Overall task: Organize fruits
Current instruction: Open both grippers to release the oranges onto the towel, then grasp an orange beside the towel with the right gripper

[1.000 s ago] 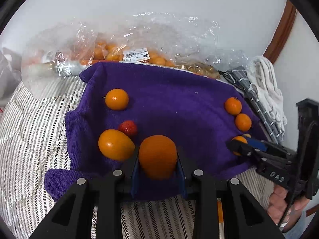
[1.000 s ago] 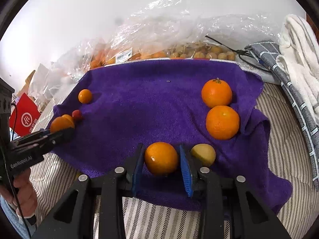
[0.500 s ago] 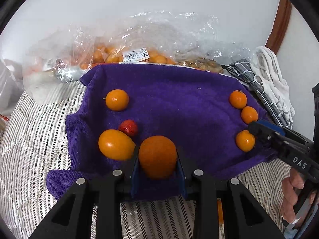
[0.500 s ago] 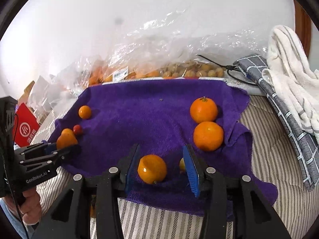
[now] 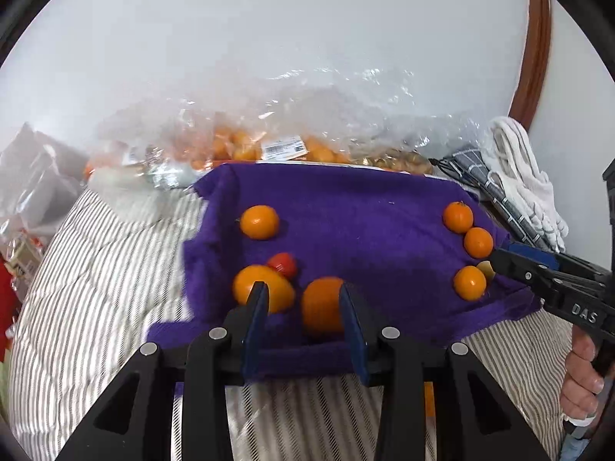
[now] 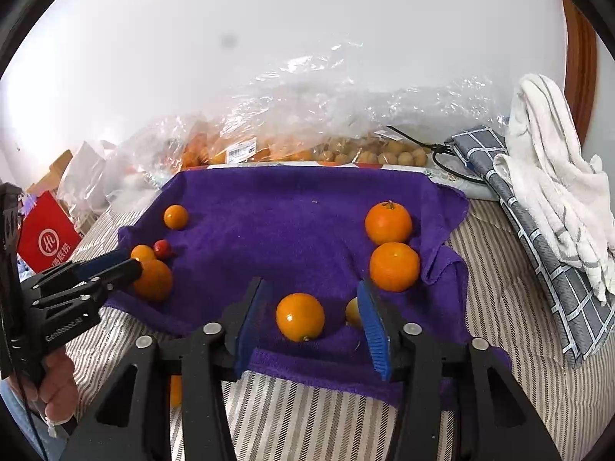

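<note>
We look down on the rumpled purple terry towel [image 5: 365, 226] spread over the grey-striped quilt [image 5: 96, 269], and both of our grippers have just been opening.

Our left gripper [image 5: 303, 307] has its blue pads spread, with the large round orange [image 5: 321, 305] lying on the towel between them, close against the right pad with a clear gap on the left; whether that pad touches it we cannot tell. Just left of it sit the oval orange fruit [image 5: 276, 292] and the small red strawberry-like fruit [image 5: 283, 264], and farther back a smaller round orange [image 5: 259, 222].

Our right gripper [image 6: 313, 303] stands wider, and the glossy round orange [image 6: 300, 317] rests free on the towel between its pads, clear on both sides. A small yellowish fruit [image 6: 351, 312] peeks out beside the right pad. Two stemmed tangerines [image 6: 388, 223] sit one behind the other near the towel's right edge.

Behind the towel lie crinkled clear plastic bags of fruit [image 6: 292, 130]; at the right, a white cloth [image 6: 549, 176] lies over a grey checked one [image 6: 538, 253].
</note>
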